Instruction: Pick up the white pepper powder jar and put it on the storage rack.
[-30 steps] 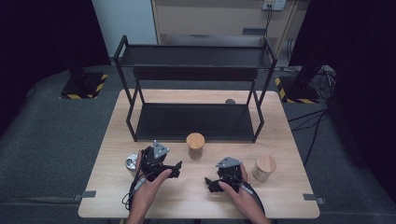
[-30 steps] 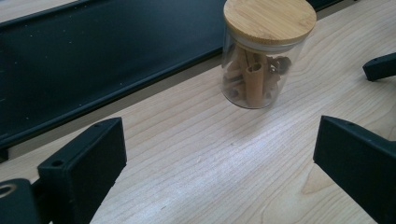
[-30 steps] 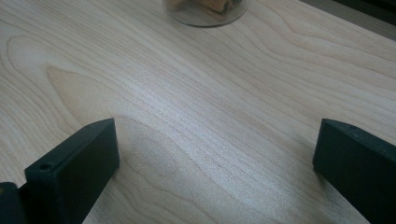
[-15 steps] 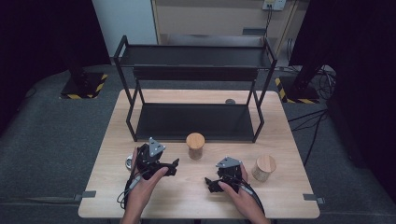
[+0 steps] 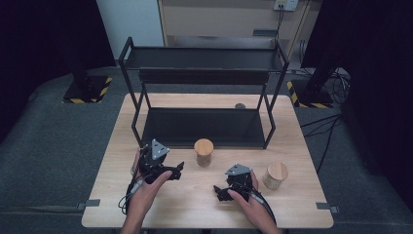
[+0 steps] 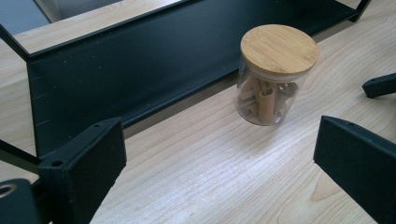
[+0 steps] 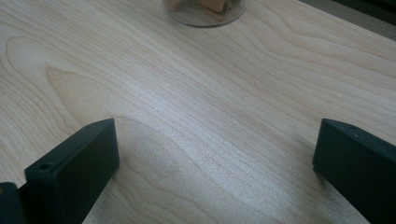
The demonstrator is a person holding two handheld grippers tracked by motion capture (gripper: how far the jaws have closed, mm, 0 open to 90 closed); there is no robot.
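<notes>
- The right gripper point(image 5: 221, 191) sits low over the bare table point(image 5: 195, 204), jaws spread wide, gripping nothing.
- The left gripper point(image 5: 176, 169) is likewise wide apart and empty, aimed at the jar point(image 6: 274, 74).
- That lidded jar stands upright just before the black rack point(image 5: 204, 124); its contents look like wooden pieces, probably.

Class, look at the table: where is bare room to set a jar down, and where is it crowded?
Free: the lower shelf of the rack, and the table front edge between the two hands. Crowded: the strip before the rack, holding the middle jar, right jar, left claw and right claw.
</notes>
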